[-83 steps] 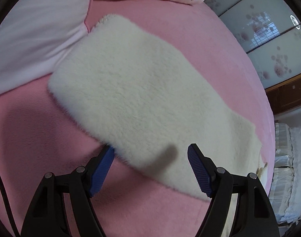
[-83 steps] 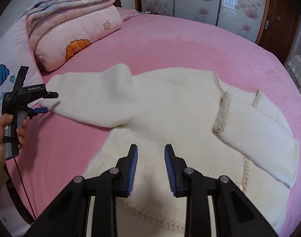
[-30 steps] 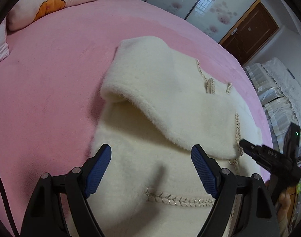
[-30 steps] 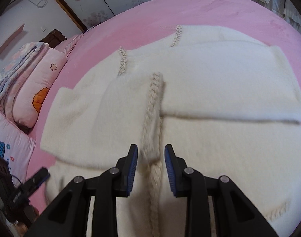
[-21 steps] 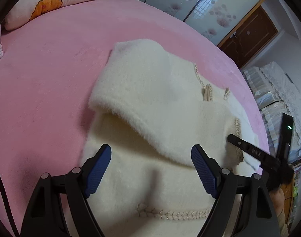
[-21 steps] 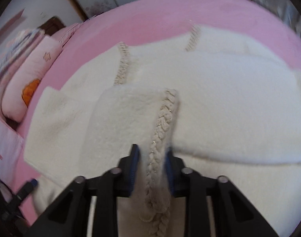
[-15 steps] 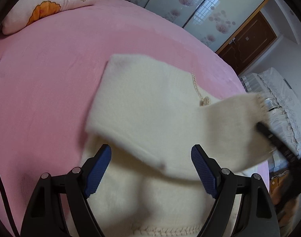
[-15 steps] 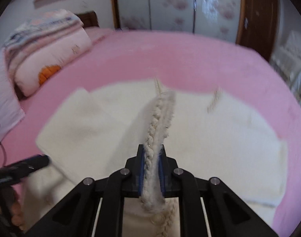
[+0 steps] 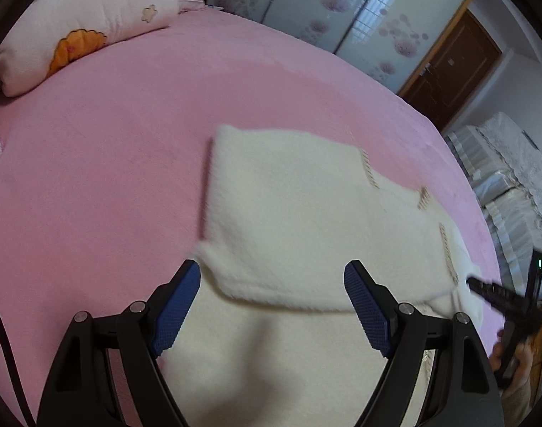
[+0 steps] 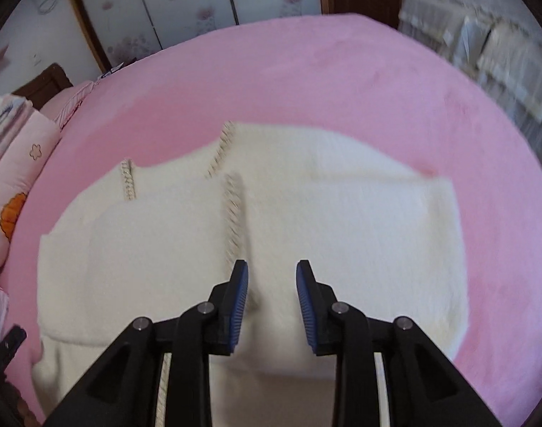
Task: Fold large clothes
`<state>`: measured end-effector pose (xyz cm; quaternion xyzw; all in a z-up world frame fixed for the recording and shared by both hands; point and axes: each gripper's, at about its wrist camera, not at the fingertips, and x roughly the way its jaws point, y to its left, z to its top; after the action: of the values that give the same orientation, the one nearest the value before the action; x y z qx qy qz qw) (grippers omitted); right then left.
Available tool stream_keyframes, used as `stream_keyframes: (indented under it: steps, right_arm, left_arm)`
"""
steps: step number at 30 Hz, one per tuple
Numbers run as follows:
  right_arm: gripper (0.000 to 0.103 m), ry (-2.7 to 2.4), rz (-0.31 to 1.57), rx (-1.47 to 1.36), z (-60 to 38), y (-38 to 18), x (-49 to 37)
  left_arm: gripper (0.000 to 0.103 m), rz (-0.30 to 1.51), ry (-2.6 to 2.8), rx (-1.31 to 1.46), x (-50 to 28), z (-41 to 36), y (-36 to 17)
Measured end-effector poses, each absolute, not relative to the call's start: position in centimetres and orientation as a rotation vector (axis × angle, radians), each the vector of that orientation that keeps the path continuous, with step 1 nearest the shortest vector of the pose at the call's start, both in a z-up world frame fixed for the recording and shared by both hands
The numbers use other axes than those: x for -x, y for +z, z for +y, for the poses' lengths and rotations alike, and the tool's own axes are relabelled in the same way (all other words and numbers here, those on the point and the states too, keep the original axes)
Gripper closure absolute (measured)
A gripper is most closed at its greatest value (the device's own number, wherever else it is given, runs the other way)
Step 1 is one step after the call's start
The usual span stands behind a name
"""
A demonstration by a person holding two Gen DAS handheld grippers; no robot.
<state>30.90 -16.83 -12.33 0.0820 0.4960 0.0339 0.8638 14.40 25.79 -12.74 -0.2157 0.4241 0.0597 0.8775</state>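
A large cream fleece garment (image 10: 342, 220) with braided trim (image 10: 233, 210) lies on the pink bed, both sleeves folded across its body. It also shows in the left wrist view (image 9: 306, 220). My right gripper (image 10: 272, 291) is open and empty just above the middle of the garment, beside the trim of the folded left sleeve. My left gripper (image 9: 272, 300) is wide open and empty over the garment's lower left part. The right gripper tool also shows at the right edge of the left wrist view (image 9: 502, 299).
The pink bed (image 9: 110, 149) spreads all around the garment. Folded pink quilts (image 9: 85, 25) lie at the head end and show in the right wrist view (image 10: 18, 163). Sliding wardrobe doors (image 10: 199, 3) and a brown door (image 9: 448, 67) stand beyond the bed. White covered furniture (image 9: 512, 185) stands on the right.
My right gripper carried the left sleeve cuff by its braided trim across the body, then opened and let it go. The sleeve now lies flat. My left gripper stayed open.
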Motion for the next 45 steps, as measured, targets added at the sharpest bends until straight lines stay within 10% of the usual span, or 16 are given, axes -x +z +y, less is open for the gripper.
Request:
stream_keyframes:
  steps: [14,20,27,30,39,45]
  right_arm:
    - [0.068,0.148,1.019,-0.342,-16.5,-14.3,-31.0]
    - [0.062,0.179,1.007,-0.330,-15.4,-13.9,-30.8]
    - [0.061,0.147,1.051,-0.241,-12.9,-16.2,-32.0]
    - [0.087,0.155,1.001,-0.149,-11.4,-14.9,-30.8]
    - [0.083,0.166,1.017,-0.145,-12.5,-16.7,-27.7]
    - [0.055,0.132,0.940,-0.170,-13.3,-13.6,-27.3]
  left_arm:
    - [0.022,1.070,0.141,0.373,-19.4,25.9,-18.8]
    - [0.082,1.053,0.186,0.372,-19.4,27.7,-18.7]
    - [0.092,1.058,0.167,0.224,-20.1,26.1,-18.0]
    - [0.096,1.032,0.164,0.224,-20.2,25.9,-17.4]
    - [0.090,1.062,0.145,0.221,-19.9,26.8,-18.0]
    - [0.068,0.988,0.172,0.112,-19.8,25.6,-14.5]
